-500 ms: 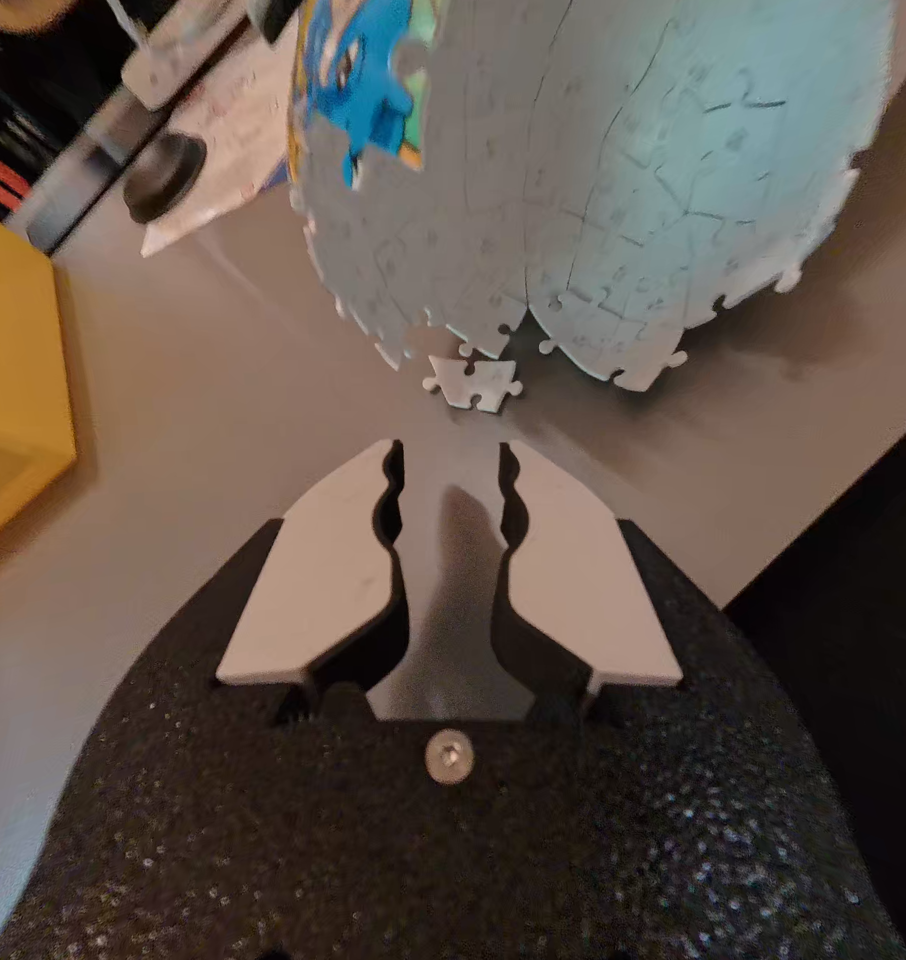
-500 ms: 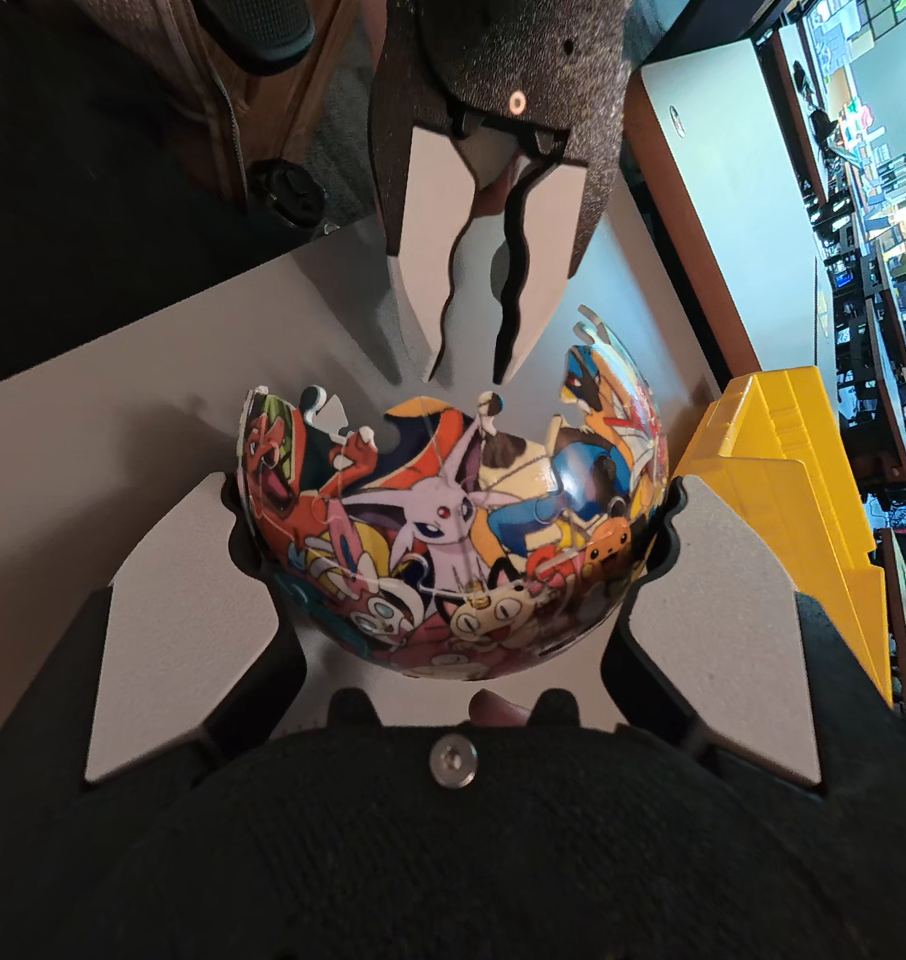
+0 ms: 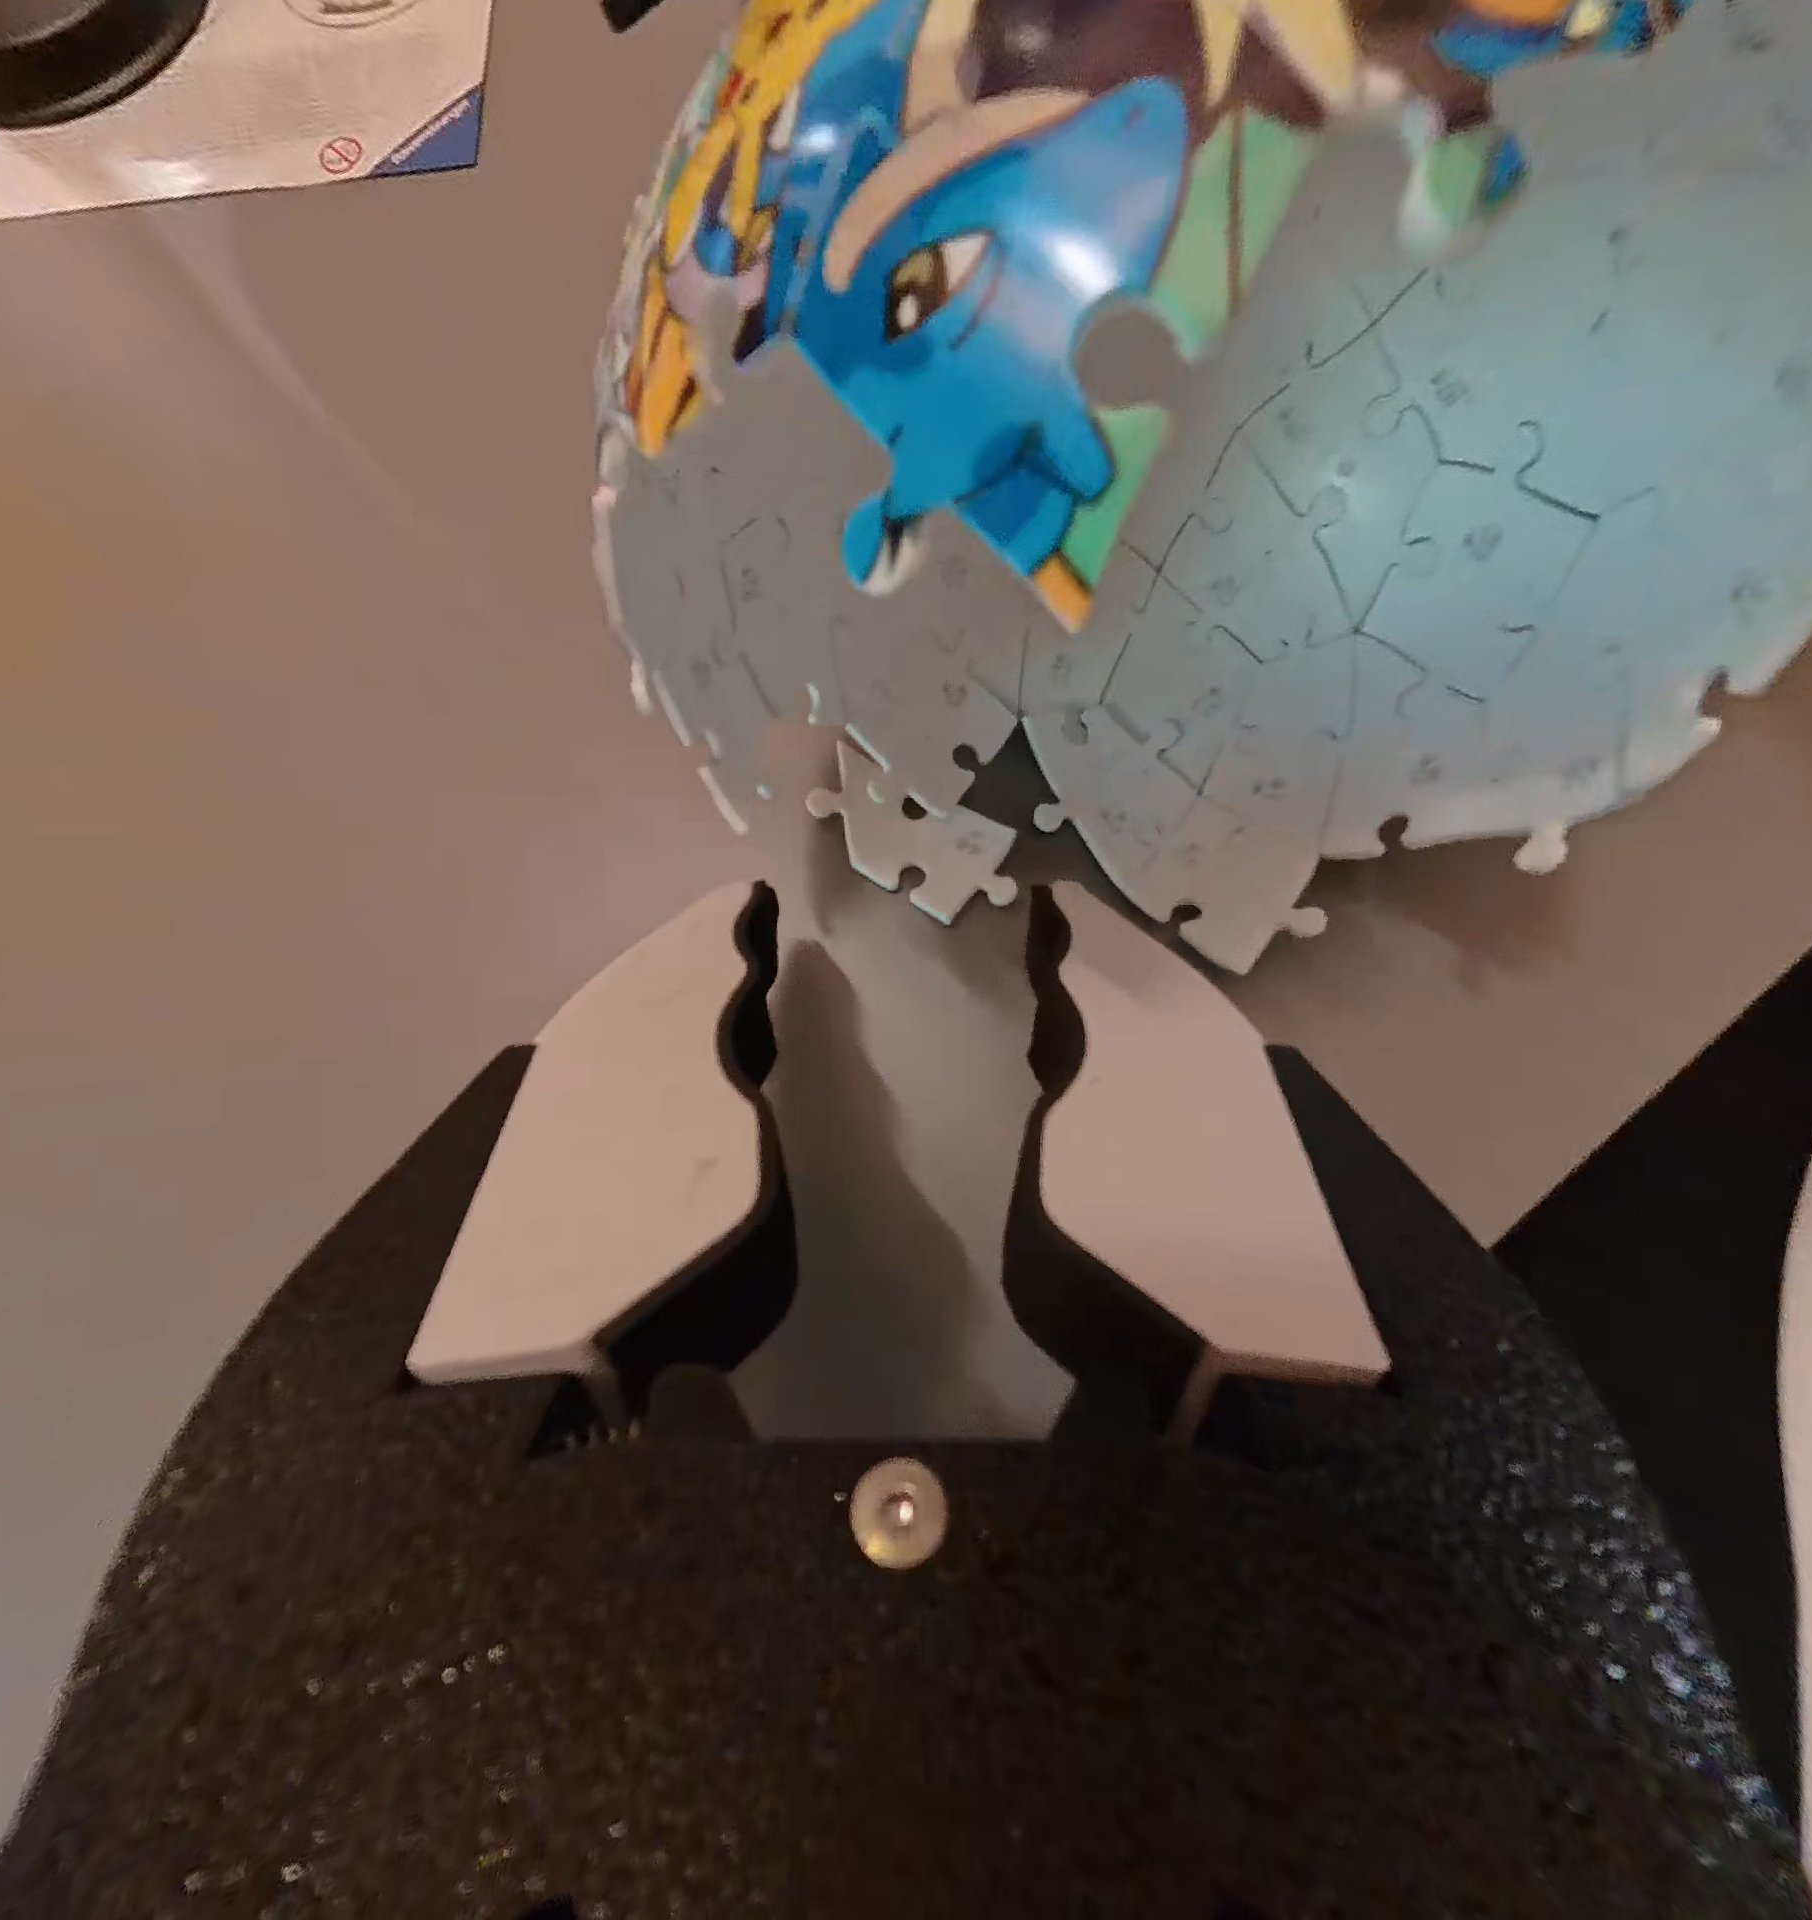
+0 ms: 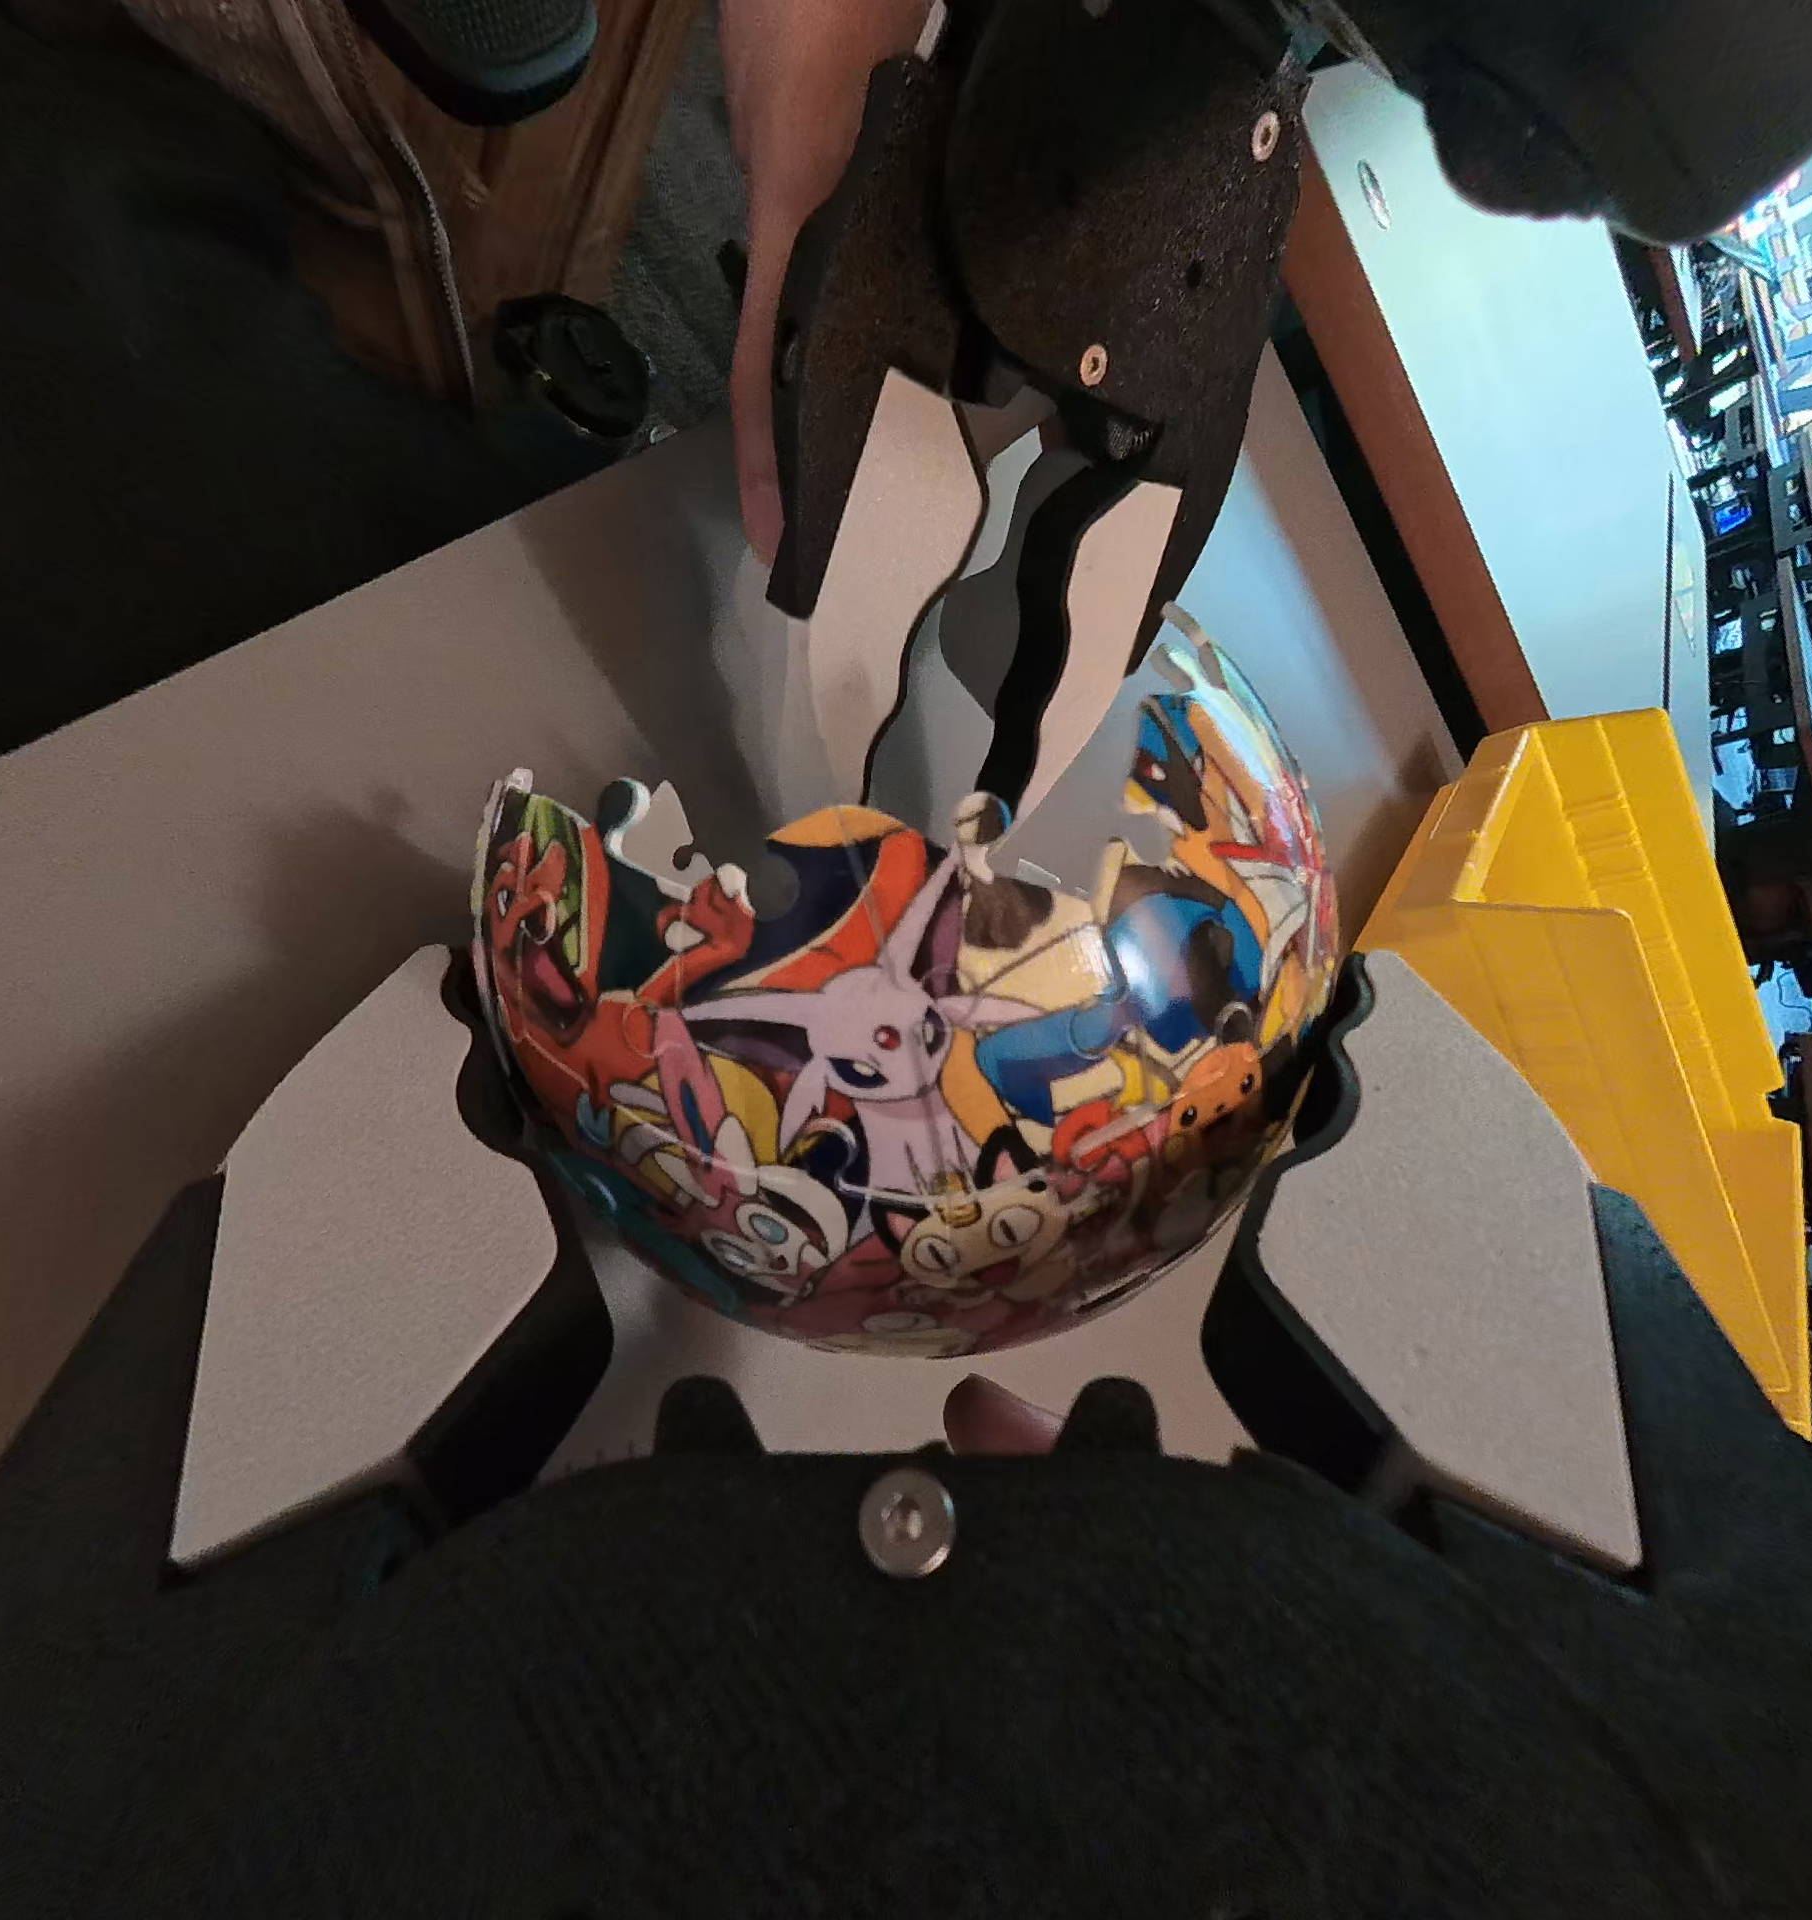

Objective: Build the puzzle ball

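Pale grey tabletop [image 4: 206,831] carried the work. At its middle the half-built puzzle ball [image 4: 912,1060], a bowl of colourful cartoon pieces with a jagged rim, sat clamped between the fingers of the right gripper [image 4: 907,1023], one finger pressed to each side of it. Beyond the ball's far rim the left gripper [image 3: 902,914] stood spread and empty, its tips just short of a loose grey piece [image 3: 917,842] leaning at that rim. Beside the ball stood a yellow bin [image 4: 1608,987]; a white leaflet [image 3: 237,104] lay farther off.
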